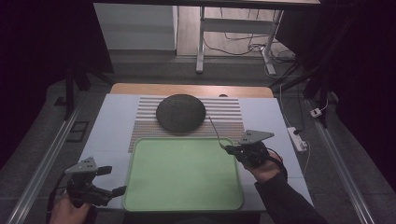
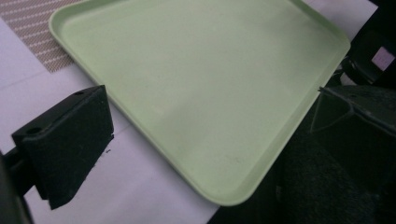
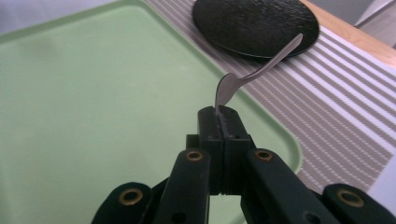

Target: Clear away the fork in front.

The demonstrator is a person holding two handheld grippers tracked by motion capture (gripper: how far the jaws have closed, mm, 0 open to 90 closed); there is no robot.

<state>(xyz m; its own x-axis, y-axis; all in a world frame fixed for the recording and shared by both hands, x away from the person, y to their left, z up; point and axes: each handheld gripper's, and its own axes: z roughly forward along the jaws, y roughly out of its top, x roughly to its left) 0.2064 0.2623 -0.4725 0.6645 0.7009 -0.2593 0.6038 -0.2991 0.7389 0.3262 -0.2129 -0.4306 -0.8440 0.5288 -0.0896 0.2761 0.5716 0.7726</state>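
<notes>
spoon (image 3: 254, 70): pinched by its bowl end in the right gripper (image 3: 223, 114), handle sticking out over the tray (image 1: 140, 196) edge toward the dark plate (image 1: 180, 112)
right gripper: jaws fully closed on spoon
left gripper (image 1: 113, 179): jaws wide apart, empty
risk: thin edge grip, spoon could twist or slip out

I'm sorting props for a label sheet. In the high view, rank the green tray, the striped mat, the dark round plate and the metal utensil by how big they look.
1. green tray
2. striped mat, partly covered, so its rank against the tray is unsure
3. dark round plate
4. metal utensil, a thin sliver held by the right gripper
</notes>
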